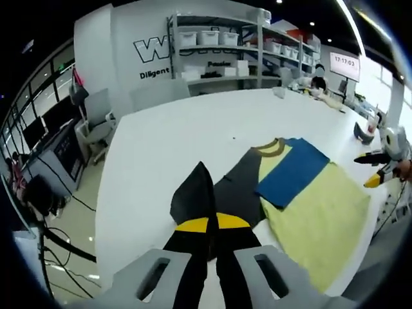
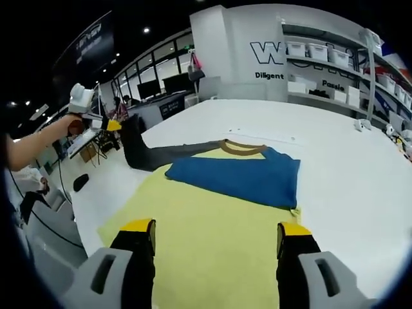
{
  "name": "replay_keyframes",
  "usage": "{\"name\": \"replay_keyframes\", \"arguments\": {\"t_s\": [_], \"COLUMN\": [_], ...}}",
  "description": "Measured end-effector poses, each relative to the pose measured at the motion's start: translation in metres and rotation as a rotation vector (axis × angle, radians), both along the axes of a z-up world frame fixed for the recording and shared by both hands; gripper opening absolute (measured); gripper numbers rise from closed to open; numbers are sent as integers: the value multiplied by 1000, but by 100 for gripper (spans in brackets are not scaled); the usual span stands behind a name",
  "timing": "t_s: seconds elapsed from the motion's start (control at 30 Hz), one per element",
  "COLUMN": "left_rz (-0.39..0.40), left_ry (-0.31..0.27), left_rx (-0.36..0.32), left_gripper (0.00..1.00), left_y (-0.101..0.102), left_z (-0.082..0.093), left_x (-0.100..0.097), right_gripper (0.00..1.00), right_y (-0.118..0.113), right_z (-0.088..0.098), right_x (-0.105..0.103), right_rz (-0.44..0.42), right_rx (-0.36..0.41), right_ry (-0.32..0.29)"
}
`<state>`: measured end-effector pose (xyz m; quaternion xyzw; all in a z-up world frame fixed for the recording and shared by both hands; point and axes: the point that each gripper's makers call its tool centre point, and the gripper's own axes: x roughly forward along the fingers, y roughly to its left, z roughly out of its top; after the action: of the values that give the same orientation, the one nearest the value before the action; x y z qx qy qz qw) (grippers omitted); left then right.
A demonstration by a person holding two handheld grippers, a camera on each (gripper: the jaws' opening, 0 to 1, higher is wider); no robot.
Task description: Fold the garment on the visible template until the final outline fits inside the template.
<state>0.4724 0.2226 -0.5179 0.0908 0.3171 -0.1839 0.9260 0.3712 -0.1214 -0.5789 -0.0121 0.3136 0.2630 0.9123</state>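
Left hand-held gripper: jaws together, clamped on the grey sleeve of the shirt, holding its tip up off the surface. Right hand-held gripper: jaws apart, nothing between them, hovering over the yellow body of the shirt near its hem.

Shirt lies flat on the white surface: yellow body, brown collar, blue sleeve folded across the chest. Grey sleeve stretches out sideways from the shoulder toward the surface edge, where the left hand-held gripper grips it. In the right gripper view the yellow hem sits close to the near edge of the surface; one side of the shirt runs close to the edge too. Beyond the collar and on the blue-sleeve side, wide bare surface. Template outline: cannot tell.

Shelves with white boxes stand past the far edge.
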Motion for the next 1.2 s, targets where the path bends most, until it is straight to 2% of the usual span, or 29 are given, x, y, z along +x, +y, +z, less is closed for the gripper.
{"name": "replay_keyframes", "arguments": {"t_s": [0.27,0.37,0.47,0.57,0.7,0.83,0.97,1.03,1.07,1.1,1.2], "left_rz": [-87,-108,-156,-178,-234,-280,-303,-315,-314,-327,-340], "left_ry": [-33,-42,-58,-65,-67,-82,-94,-90,-87,-74,-68], "left_rx": [-23,-14,-32,-34,-59,-55,-68,-95,-102,-123,-115], "left_gripper": [0,0,0,0,0,0,0,0,0,0,0], "left_y": [-54,-64,-96,-113,-148,-177,-206,-225,-228,-241,-256], "left_z": [21,25,36,39,39,39,38,34,32,27,17], "left_x": [15,19,26,31,38,43,48,50,49,48,48], "right_gripper": [74,73,73,73,73,73,73,73,73,73,73], "right_y": [-5,-6,-9,-12,-19,-24,-30,-34,-35,-36,-40], "right_z": [5,2,-1,-3,-6,-7,-9,-11,-12,-13,-17], "right_x": [-2,-5,-10,-12,-13,-13,-13,-12,-12,-11,-11], "right_rz": [-5,-4,-3,-7,-10,-15,-20,-23,-24,-28,-35], "right_rx": [11,8,-4,-4,-17,-23,-37,-43,-43,-42,-44], "right_ry": [-15,-9,-4,5,14,16,22,26,27,30,39]}}
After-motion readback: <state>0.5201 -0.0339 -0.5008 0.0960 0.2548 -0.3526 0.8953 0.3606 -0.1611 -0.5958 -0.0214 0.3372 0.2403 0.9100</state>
